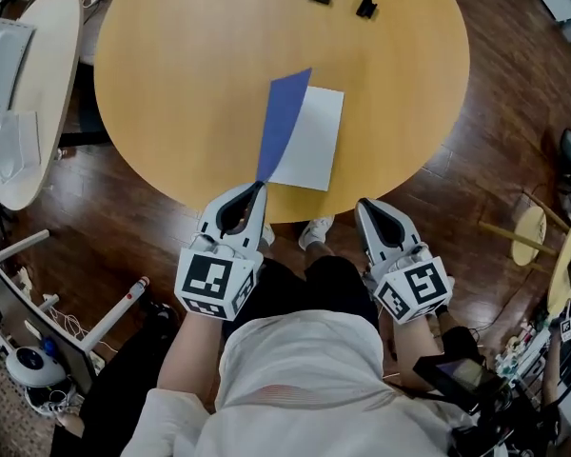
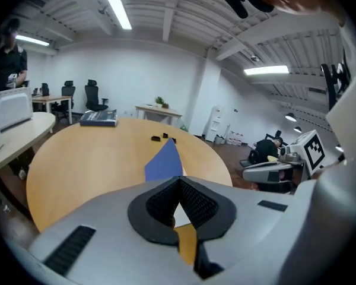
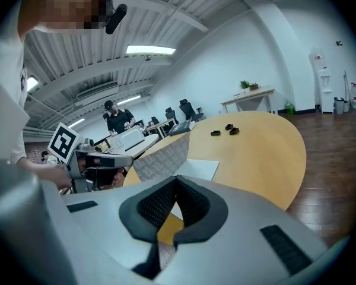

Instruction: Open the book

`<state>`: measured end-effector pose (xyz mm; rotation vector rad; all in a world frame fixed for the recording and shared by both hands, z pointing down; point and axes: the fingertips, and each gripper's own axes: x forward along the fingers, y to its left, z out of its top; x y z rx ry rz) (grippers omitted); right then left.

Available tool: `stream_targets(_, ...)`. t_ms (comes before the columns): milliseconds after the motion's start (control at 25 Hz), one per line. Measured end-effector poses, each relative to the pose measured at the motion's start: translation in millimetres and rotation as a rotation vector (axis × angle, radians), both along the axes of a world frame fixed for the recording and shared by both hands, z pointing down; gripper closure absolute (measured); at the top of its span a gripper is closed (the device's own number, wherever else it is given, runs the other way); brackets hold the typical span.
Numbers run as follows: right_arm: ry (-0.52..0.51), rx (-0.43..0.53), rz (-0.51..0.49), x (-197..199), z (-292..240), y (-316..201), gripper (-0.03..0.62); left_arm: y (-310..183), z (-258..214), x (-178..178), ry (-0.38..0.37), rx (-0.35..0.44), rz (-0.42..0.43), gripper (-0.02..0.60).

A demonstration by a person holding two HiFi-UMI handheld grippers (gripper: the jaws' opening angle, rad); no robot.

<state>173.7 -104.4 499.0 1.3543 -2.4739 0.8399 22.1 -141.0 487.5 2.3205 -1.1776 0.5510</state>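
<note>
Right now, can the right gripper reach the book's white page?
Probably yes. The right gripper sits at the table edge just beside the white page, nothing standing between them; the blue cover, pinched by the left gripper, stands on the far side.

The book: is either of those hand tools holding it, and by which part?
Yes: the left gripper pinches the blue cover by its near corner, raised off the white pages. The right gripper holds nothing.

Open-plan office: held a round wooden table [image 1: 171, 93], swivel chairs [image 2: 95, 95], ceiling strip lights [image 2: 115, 5] and a water dispenser [image 3: 324, 91].
</note>
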Motion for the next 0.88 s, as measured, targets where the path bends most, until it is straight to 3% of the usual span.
stream_targets(280,0.019,-0.001,-0.027,-28,-3,-15,0.591,-9,3,-70,0.049,-0.038,-0.174,0.572)
stream_targets(440,0.028,-0.008,-0.039,-44,-2,-20,0.591,-14,17,-105,0.038,-0.060,-0.249,0.572)
stream_targets(640,0.028,-0.024,-0.035,-61,5,-24,0.591,-14,43,-142,-0.040,-0.083,-0.282,0.572)
stream_targets(880,0.043,-0.044,-0.027,-80,13,-27,0.591,-6,80,-168,-0.064,-0.128,-0.288,0.572)
